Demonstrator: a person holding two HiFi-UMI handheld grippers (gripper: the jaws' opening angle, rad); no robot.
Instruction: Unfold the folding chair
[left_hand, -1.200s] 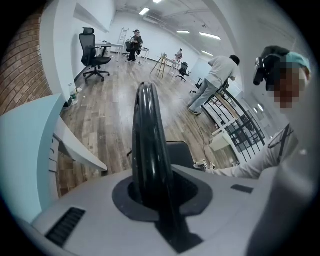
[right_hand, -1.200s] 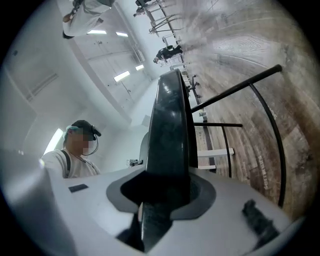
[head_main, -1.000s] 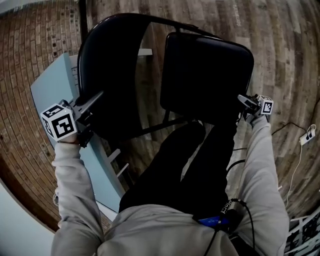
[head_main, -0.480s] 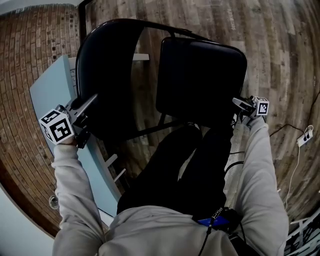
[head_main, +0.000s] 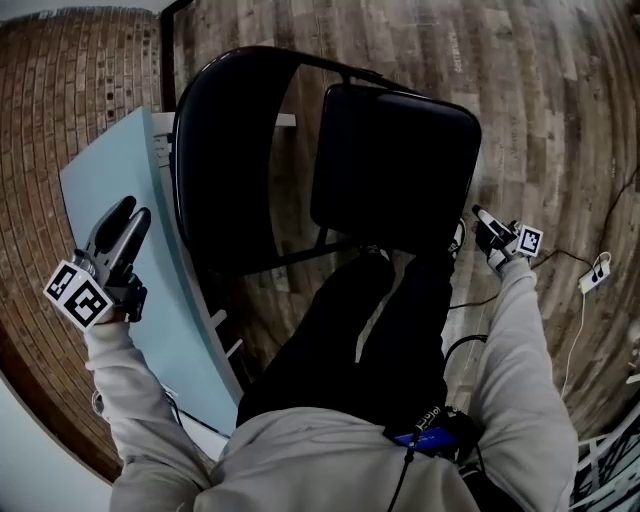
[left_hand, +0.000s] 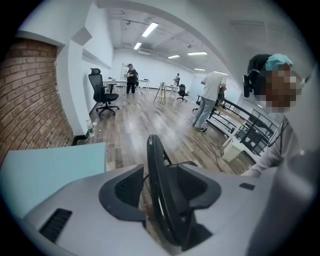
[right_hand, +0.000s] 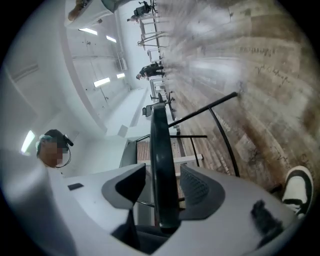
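View from above the operator. The folding chair (head_main: 395, 150) stands on the wooden floor (head_main: 540, 100) ahead of my legs. Its seat (head_main: 400, 120) is swung down to the right and its backrest (head_main: 215, 160) lies to the left, so I judge it already unfolded.

Key relation: the chair lies between the two tools, to the right of the left one and to the left of the right one. The right tool (head_main: 480, 215) is the nearer, just beside the seat's near right corner. The left tool (head_main: 133, 210) hangs well apart from the backrest, over a light-blue panel (head_main: 110, 180).

Tool states: both sets of jaws are opening, with the pads apart and pressing on nothing. In each gripper view a dark band (left_hand: 156, 175) rises in the gap. On the right it (right_hand: 161, 165) may be the seat edge, but I cannot tell.

Pose: my left arm is bent, its tool aimed far and tilted downward. My right arm is extended, its tool roughly level and aimed far-left along the seat edge.
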